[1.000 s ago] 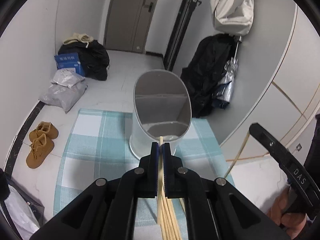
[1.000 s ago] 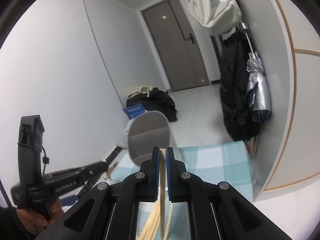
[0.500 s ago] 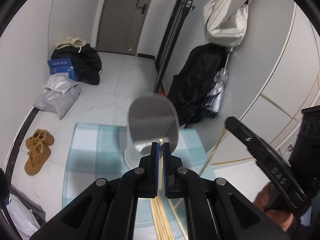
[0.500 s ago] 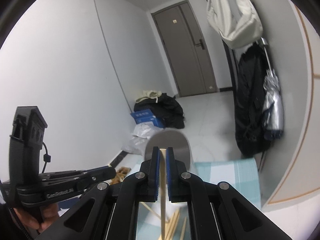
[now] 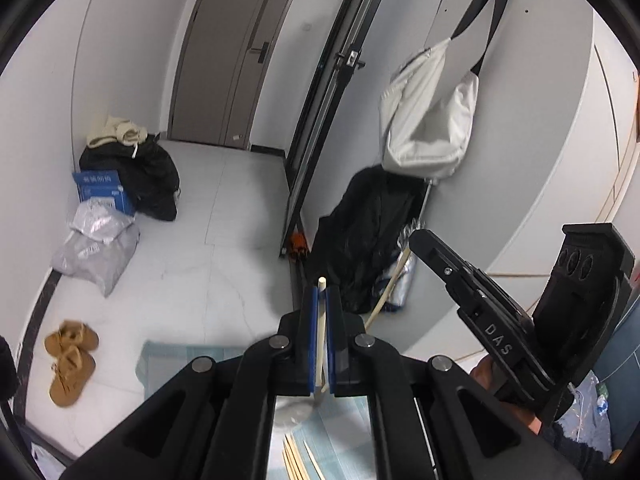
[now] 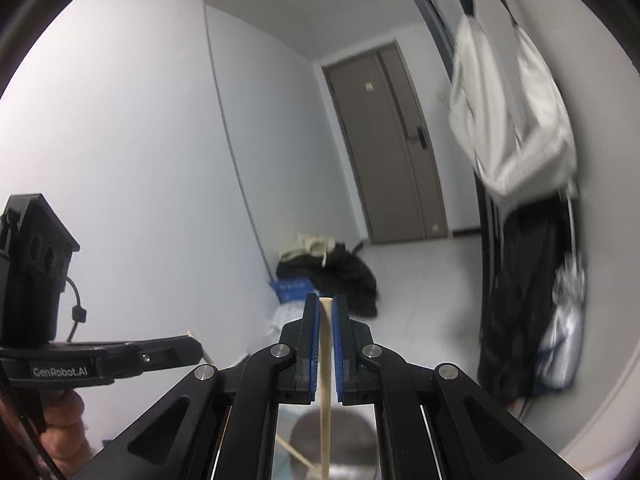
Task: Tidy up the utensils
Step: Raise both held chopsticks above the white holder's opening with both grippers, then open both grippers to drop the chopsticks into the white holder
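My left gripper [image 5: 320, 292] is shut on a pale wooden chopstick [image 5: 319, 336] whose tip pokes out past the blue pads. My right gripper [image 6: 326, 300] is likewise shut on a chopstick [image 6: 325, 364] that hangs down over the metal utensil holder [image 6: 352, 444]. Each wrist view shows the other gripper beside it, the right gripper [image 5: 418, 242] and the left gripper [image 6: 196, 350], both with a stick in the jaws. Several more chopsticks [image 5: 294, 460] lie on the blue checked cloth [image 5: 168, 364]. Only a sliver of the holder [image 5: 294, 412] shows below my left fingers.
Brown shoes [image 5: 70, 360], grey parcels [image 5: 96, 240], a blue box [image 5: 102, 192] and black bags [image 5: 148, 180] lie on the floor to the left. A white bag [image 5: 428, 120], a black coat [image 5: 368, 232] and a folded umbrella [image 6: 564, 332] hang on the right wall. A grey door [image 6: 396, 148] is behind.
Both grippers have risen well above the holder, each still clamped on its chopstick. The holder and cloth have slid down to the bottom of both views.
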The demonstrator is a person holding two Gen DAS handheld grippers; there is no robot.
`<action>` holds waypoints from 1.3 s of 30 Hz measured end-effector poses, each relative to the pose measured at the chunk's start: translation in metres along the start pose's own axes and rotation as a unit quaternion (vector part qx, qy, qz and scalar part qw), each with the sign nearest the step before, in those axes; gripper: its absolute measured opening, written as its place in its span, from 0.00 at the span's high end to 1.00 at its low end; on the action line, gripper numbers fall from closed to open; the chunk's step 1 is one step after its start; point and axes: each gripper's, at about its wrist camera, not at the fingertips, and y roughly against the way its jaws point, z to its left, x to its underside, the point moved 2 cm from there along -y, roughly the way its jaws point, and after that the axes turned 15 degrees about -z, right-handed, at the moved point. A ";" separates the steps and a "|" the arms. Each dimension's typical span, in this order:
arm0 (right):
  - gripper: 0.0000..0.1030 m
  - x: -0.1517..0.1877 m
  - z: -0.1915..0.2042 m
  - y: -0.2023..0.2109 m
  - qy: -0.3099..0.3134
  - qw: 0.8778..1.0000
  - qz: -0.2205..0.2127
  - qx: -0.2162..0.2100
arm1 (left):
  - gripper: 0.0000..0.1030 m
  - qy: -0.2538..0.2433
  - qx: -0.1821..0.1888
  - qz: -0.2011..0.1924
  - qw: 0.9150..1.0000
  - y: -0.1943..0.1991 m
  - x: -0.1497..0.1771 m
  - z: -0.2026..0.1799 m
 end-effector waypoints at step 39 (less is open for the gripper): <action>0.69 0.075 -0.030 0.017 -0.077 0.991 0.111 -0.006 | 0.32 0.003 -0.126 0.019 0.992 -0.001 0.055 0.030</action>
